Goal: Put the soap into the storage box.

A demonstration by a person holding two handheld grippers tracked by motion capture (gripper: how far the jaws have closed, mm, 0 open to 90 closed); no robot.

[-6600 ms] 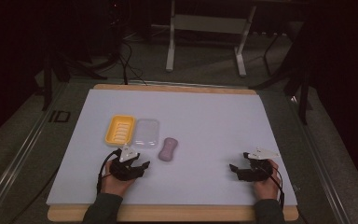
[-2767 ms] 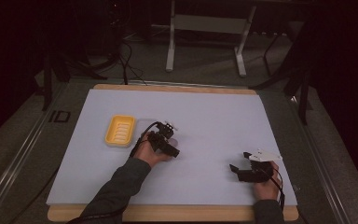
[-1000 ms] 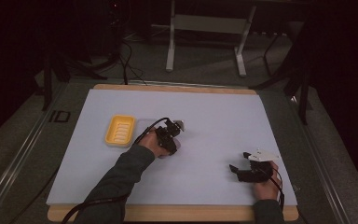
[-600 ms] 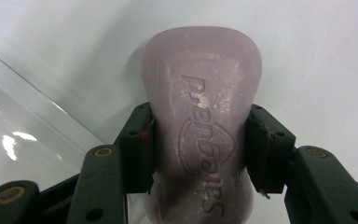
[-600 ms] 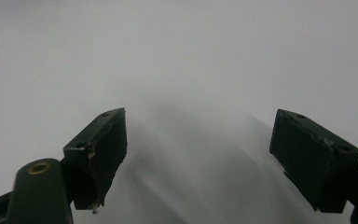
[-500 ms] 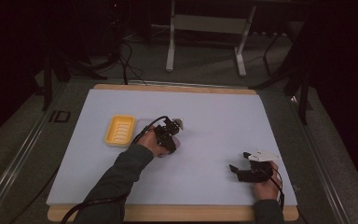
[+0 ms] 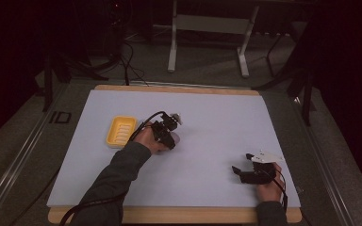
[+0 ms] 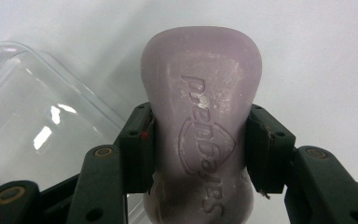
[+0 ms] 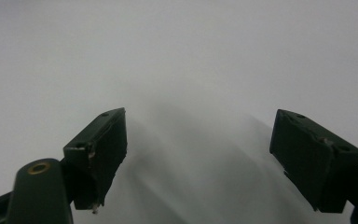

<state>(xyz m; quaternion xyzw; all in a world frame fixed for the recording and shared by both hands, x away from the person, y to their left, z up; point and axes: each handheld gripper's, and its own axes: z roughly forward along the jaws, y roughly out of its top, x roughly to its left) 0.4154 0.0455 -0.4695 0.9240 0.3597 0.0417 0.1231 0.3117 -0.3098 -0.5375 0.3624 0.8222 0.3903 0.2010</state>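
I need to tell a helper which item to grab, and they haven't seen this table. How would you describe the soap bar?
On the white table, find the yellow tray at left. Just right of it, the left tool grips the soap bar beside a clear lid. The bar is pale purple, opaque and stamped with raised lettering.

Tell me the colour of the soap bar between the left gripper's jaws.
Pale lilac-pink, with embossed lettering; the soap bar shows best in the left gripper view.

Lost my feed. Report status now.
Left hand-held gripper shut on the soap bar. Right hand-held gripper open, empty, low over the table. Clear lid beside the soap; yellow dish unobstructed.
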